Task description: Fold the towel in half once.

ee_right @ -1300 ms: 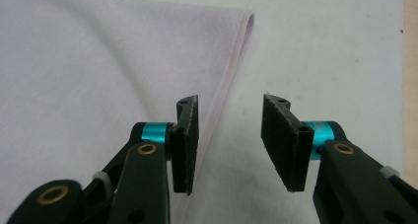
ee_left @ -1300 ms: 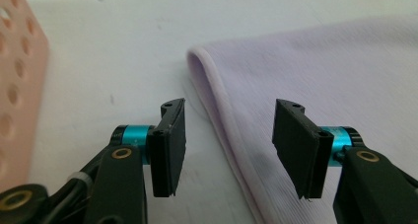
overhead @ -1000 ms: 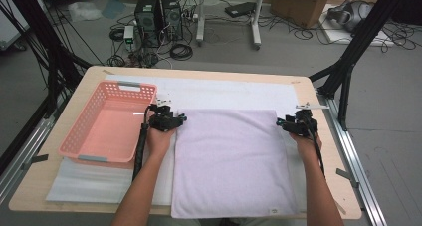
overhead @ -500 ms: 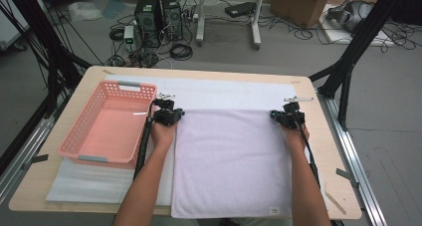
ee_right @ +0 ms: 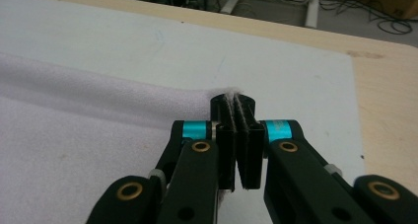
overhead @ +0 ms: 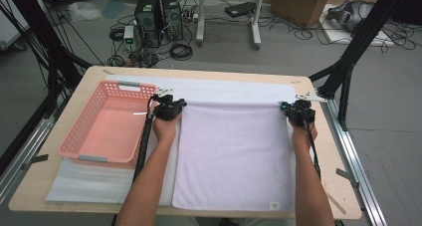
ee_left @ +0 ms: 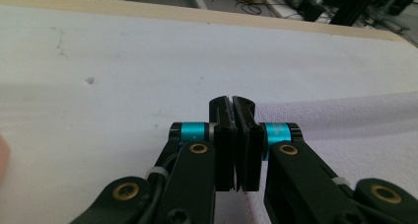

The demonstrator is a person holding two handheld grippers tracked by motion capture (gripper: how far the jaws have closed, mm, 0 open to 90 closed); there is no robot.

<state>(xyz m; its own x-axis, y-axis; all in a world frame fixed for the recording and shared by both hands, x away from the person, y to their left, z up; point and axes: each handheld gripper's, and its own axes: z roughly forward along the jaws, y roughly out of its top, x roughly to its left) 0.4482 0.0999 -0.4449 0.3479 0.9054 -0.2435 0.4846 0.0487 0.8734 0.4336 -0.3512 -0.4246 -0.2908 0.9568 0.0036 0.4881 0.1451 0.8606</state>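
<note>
A pale lilac towel [overhead: 234,156] lies spread flat on the table. My left gripper [overhead: 178,105] sits at its far left corner. In the left gripper view the jaws of that gripper [ee_left: 231,103] are pressed together, with the towel's edge [ee_left: 345,115] running off to the right and a bit of cloth caught low between them. My right gripper [overhead: 287,107] is at the far right corner. It [ee_right: 232,101] is shut on the towel [ee_right: 74,135], and lilac fibres poke out between the pads at the tip.
A pink plastic basket [overhead: 130,86] stands left of the towel, close beside my left forearm. A white foam mat [overhead: 234,90] covers the wooden table [overhead: 343,186] under the towel. Black frame posts stand off both table sides.
Both hands have edged a little forward onto the towel's far corners. The right gripper has also shifted slightly. The towel still lies flat.
</note>
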